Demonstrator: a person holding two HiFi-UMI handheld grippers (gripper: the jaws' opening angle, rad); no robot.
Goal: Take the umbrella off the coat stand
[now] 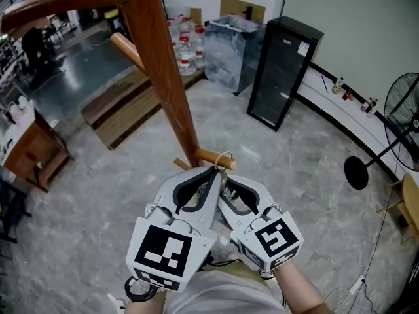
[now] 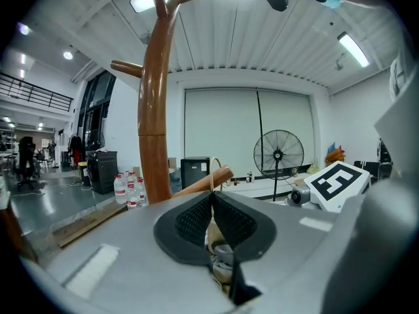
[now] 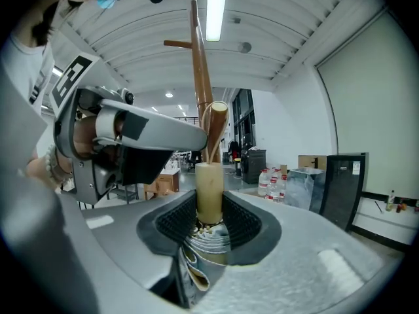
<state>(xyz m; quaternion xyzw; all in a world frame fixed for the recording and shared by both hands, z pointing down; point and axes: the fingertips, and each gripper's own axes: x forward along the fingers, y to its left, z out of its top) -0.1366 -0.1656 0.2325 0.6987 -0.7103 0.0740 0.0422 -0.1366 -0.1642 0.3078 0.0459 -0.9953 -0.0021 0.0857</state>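
The wooden coat stand [image 1: 167,70] slants down the head view, with a short peg [image 1: 215,157] sticking out low on it. A thin cream cord loop [image 1: 226,156] of the umbrella hangs over that peg. My left gripper [image 1: 211,171] sits just under the peg, its jaws shut on the cord [image 2: 211,187]. My right gripper [image 1: 229,183] is beside it, shut on the umbrella's cream handle [image 3: 209,191]. The folded silvery canopy [image 3: 208,244] shows below the pads. In the head view the grippers hide most of the umbrella.
A black mini fridge [image 1: 281,70] stands behind the stand, with a clear bin [image 1: 229,48] and water bottles [image 1: 185,44] to its left. A floor fan [image 1: 402,120] is at the right, a wooden table [image 1: 29,149] at the left, and a low wooden platform [image 1: 124,106] lies behind.
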